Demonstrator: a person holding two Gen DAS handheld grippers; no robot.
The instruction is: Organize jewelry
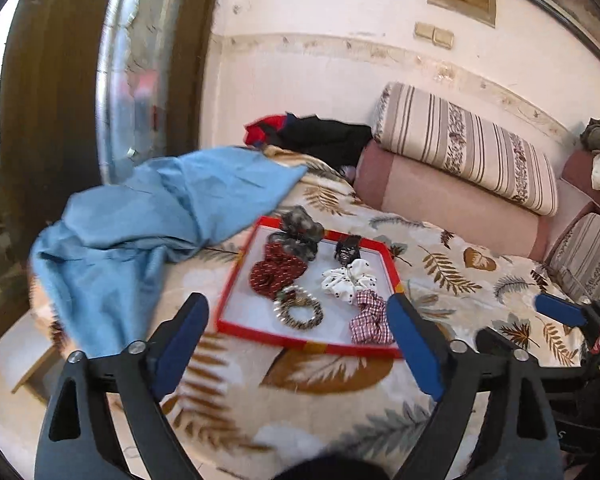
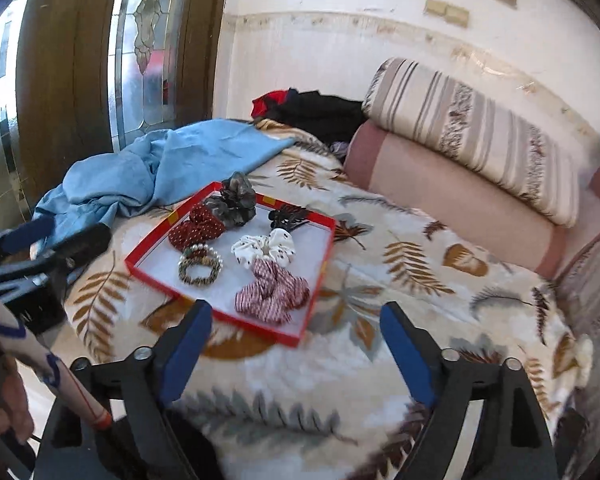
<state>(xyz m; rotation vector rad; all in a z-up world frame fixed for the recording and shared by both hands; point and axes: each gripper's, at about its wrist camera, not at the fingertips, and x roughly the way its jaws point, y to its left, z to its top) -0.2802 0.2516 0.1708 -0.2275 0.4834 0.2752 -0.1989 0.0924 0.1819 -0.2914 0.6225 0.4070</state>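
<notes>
A red-rimmed white tray lies on the leaf-patterned blanket. It holds a dark red dotted scrunchie, a grey scrunchie, a white dotted scrunchie, a red checked scrunchie, a beaded bracelet and a black hair clip. My left gripper is open and empty just before the tray's near rim. My right gripper is open and empty near the tray's right corner.
A crumpled blue cloth lies left of the tray. Striped and pink cushions line the wall at right. Dark and red clothes sit behind. A wooden door with glass stands at left.
</notes>
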